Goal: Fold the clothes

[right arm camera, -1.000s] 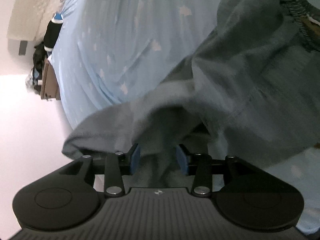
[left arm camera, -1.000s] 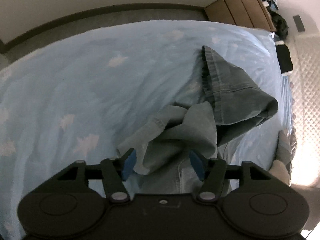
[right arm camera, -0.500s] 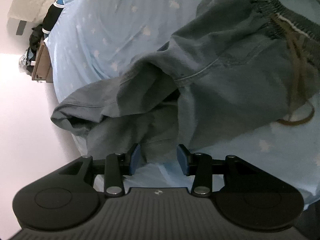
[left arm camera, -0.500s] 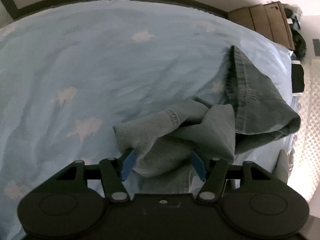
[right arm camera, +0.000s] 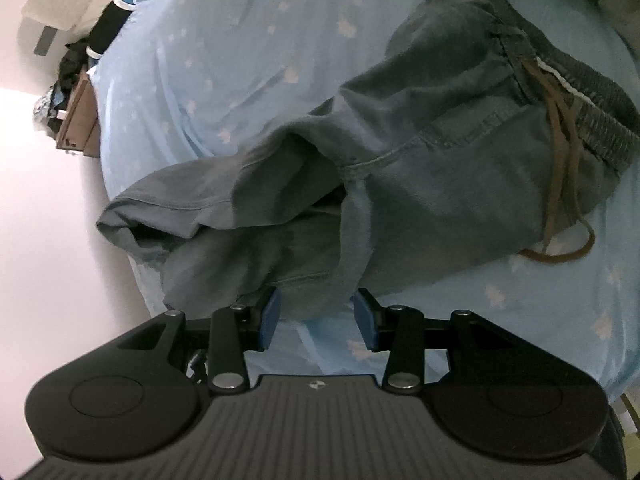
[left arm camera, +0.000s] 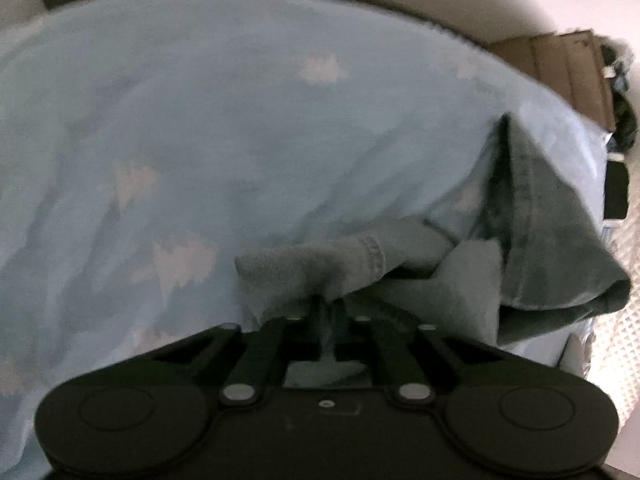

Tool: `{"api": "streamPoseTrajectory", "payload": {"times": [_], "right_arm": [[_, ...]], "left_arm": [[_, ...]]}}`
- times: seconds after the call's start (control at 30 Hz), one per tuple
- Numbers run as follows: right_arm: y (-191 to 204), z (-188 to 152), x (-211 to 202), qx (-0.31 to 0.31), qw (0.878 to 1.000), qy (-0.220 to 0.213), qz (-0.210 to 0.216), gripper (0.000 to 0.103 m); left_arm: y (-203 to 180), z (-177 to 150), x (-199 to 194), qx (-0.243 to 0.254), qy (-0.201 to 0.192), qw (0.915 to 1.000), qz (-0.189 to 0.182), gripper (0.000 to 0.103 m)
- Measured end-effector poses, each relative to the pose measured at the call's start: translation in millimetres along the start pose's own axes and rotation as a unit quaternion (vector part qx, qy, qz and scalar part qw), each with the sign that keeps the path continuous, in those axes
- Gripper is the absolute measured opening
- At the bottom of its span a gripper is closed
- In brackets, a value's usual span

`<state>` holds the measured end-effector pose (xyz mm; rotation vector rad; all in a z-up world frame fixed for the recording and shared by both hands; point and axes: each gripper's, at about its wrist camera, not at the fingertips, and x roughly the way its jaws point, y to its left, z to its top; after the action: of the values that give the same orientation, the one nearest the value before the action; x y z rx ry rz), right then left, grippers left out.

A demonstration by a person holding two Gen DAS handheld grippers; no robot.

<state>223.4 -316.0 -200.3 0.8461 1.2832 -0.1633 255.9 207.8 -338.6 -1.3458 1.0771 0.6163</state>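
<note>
My left claw (left arm camera: 326, 308): pinched tight on a bunched hem of the grey shorts (right arm camera: 420, 184), the cloth gathered into a soft ridge right at my fingers.
My right claw (right arm camera: 316, 316): jaws standing wide with nothing between them, its blue pads (right arm camera: 269, 318) just short of the near leg edge.
Shorts, where they are: sprawled on the bed sheet (left arm camera: 200, 140), one leg opening gaping toward the bed edge, the other leg rumpled under it, waistband farthest from my right claw.
Step in hand: by my reckoning, taking hold of a leg hem to draw it straight or over; the garment is not flat or squared now.
Next move calls for: a second grip on the near hem, then an even pull so both layers travel together.
Cloth: brushed, denim-like weave, limp, with stitched seams and doubled hems.
Drawstring (right arm camera: 560, 176): thin brown cord, looped loose past the ribbed elastic waistband (right arm camera: 600, 108).
Sheet: pale blue, white blotchy prints, lightly wrinkled.
Far off: brown cardboard boxes (left arm camera: 568, 76) beyond the bed.
</note>
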Motion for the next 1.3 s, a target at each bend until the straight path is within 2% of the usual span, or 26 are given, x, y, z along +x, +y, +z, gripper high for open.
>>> {"api": "streamPoseTrajectory", "payload": {"times": [0.13, 0.33, 0.53, 0.63, 0.8, 0.9, 1.03, 1.17, 1.3], "right_arm": [[-2, -3, -1, -0.002, 1.000, -0.001, 0.011, 0.044], [-14, -9, 5, 0.004, 1.000, 0.008, 0.028, 0.044], [-25, -13, 10, 0.010, 0.999, 0.016, 0.041, 0.044], [-27, -14, 5, 0.000, 0.999, 0.013, 0.035, 0.044], [-40, -14, -9, -0.003, 1.000, -0.003, 0.018, 0.044], [-54, -15, -18, 0.001, 1.000, -0.017, 0.003, 0.044], [-78, -20, -27, 0.034, 0.999, -0.031, -0.008, 0.044], [-93, -28, -30, 0.057, 0.998, -0.039, -0.010, 0.044], [-95, -33, -27, 0.058, 0.998, -0.036, -0.007, 0.044]], "left_arm": [[-18, -2, -44, 0.054, -0.063, 0.9963, -0.022, 0.000], [-29, -8, -141, 0.099, -0.153, 0.9807, -0.072, 0.000], [-6, -7, -191, 0.123, -0.202, 0.9691, -0.072, 0.000], [19, 8, -176, 0.099, -0.199, 0.9744, -0.034, 0.000], [68, 33, -126, 0.066, -0.153, 0.9855, 0.033, 0.000], [83, 36, -115, 0.058, -0.130, 0.9893, 0.031, 0.001], [77, 33, -114, 0.070, -0.120, 0.9899, 0.028, 0.004], [79, 36, -119, 0.069, -0.103, 0.9919, 0.026, 0.020], [76, 35, -121, 0.081, -0.096, 0.9917, 0.025, 0.025]]}}
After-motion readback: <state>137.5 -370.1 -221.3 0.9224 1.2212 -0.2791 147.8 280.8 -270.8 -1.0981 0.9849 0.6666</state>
